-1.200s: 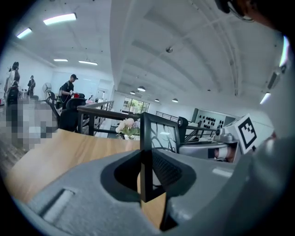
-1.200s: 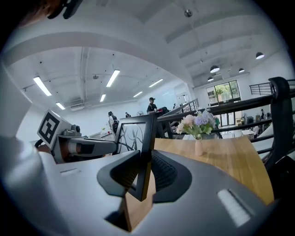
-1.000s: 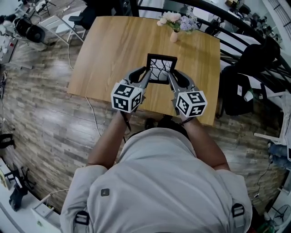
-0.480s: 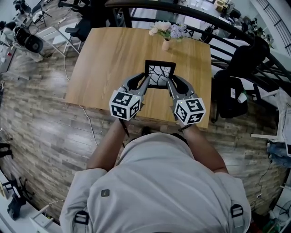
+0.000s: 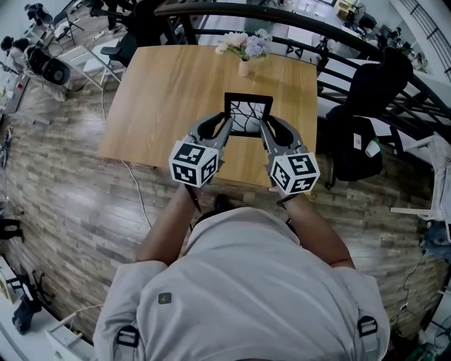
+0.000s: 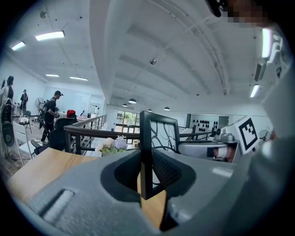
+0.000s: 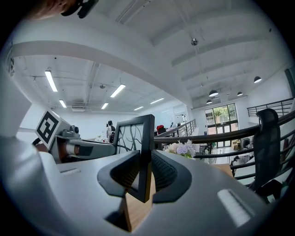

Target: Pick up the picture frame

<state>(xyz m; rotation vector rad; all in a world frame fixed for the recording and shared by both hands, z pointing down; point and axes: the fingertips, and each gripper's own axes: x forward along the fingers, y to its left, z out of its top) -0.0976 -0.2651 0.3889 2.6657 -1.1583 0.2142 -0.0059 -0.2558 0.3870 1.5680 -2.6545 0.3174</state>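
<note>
The picture frame (image 5: pixel 248 111) is black, with a pattern of dark branching lines on white. It hangs upright above the wooden table (image 5: pixel 169 92), held between both grippers. My left gripper (image 5: pixel 227 128) is shut on the frame's left edge, and in the left gripper view that edge (image 6: pixel 146 147) stands between the pads of the left gripper (image 6: pixel 146 173). My right gripper (image 5: pixel 263 128) is shut on the frame's right edge. The right gripper view shows the frame (image 7: pixel 133 133) pinched at its lower corner by the right gripper (image 7: pixel 145 174).
A small vase of flowers (image 5: pixel 243 51) stands at the table's far edge. A dark railing (image 5: pixel 296 17) curves behind it. A black chair with a bag (image 5: pixel 363 137) sits right of the table. A cable (image 5: pixel 137 190) trails over the wood-pattern floor on the left.
Both grippers have risen with the frame, lifting it off the table. The table and vase now sit further left in the head view.
</note>
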